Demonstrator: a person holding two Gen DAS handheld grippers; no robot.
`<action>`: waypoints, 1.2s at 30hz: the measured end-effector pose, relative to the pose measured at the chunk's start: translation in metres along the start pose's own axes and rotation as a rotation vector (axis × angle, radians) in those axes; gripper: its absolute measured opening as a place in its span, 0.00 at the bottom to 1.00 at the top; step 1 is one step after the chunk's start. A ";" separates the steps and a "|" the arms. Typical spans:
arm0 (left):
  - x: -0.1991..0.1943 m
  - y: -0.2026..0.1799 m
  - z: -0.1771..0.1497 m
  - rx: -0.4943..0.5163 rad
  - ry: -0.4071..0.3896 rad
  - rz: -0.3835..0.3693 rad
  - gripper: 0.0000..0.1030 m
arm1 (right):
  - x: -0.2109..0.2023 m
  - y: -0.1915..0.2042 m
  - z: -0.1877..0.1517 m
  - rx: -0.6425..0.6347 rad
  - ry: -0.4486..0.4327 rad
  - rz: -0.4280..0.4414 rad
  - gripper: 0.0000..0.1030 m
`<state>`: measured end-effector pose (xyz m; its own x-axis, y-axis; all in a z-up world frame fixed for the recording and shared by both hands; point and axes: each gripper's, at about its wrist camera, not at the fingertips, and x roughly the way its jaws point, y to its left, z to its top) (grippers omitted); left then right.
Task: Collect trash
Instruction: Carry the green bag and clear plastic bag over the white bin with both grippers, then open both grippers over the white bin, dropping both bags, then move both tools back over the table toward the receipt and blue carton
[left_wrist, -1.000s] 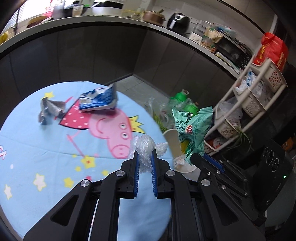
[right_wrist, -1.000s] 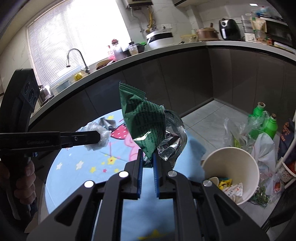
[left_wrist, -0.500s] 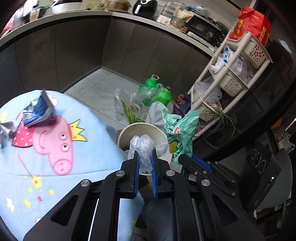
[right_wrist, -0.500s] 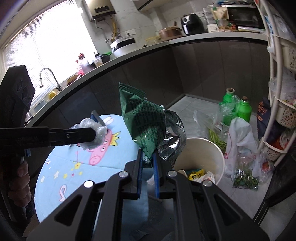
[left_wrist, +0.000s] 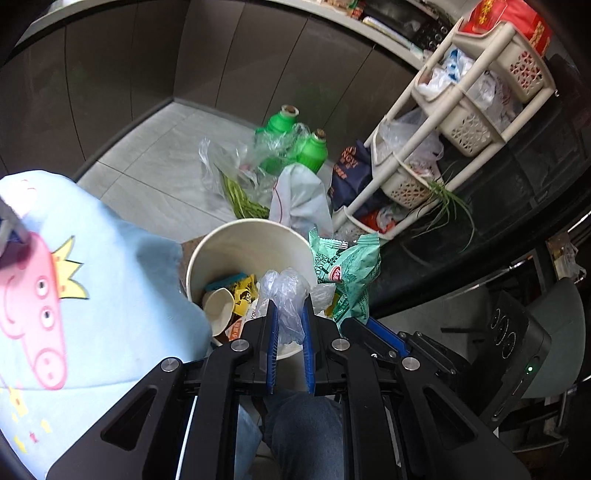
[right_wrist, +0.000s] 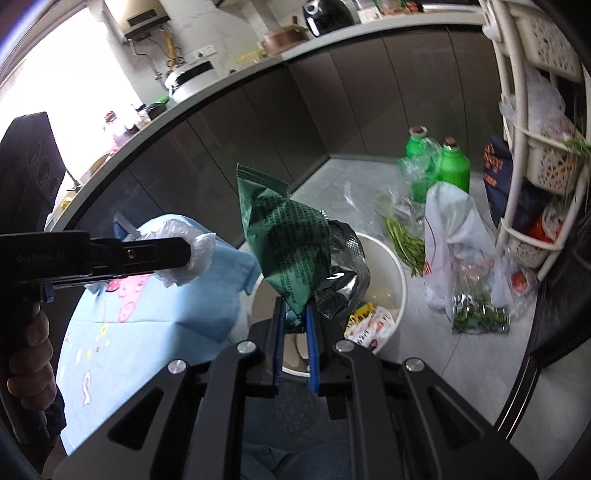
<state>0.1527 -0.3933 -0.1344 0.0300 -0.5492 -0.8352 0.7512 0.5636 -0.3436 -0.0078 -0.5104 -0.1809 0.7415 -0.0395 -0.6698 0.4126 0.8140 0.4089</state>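
The bin (left_wrist: 246, 236) stands on the floor just beside my table's edge (left_wrist: 159, 258), with wrappers (left_wrist: 243, 291) inside it. Behind the bin lie bags (left_wrist: 299, 195) and two bottles (left_wrist: 295, 144); the rack (left_wrist: 436, 122) stands to their right.

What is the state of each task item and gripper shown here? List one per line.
left gripper: shut on the clear plastic wrap, above the bin.
right gripper: shut on the green snack bag, crumpled, above the bin.
white bin: upright, open, partly filled with wrappers.
two green bottles: standing on the floor.
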 end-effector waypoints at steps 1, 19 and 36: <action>0.006 0.000 0.001 0.002 0.009 -0.001 0.10 | 0.004 -0.002 -0.001 0.006 0.007 -0.003 0.12; 0.065 0.015 0.014 -0.024 0.033 0.055 0.48 | 0.067 -0.026 -0.015 -0.039 0.085 -0.099 0.56; 0.001 0.019 0.010 -0.115 -0.145 0.126 0.92 | 0.047 0.001 -0.010 -0.126 0.069 -0.079 0.97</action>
<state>0.1732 -0.3892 -0.1374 0.2196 -0.5486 -0.8067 0.6554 0.6955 -0.2946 0.0224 -0.5058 -0.2186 0.6694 -0.0698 -0.7396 0.3951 0.8765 0.2749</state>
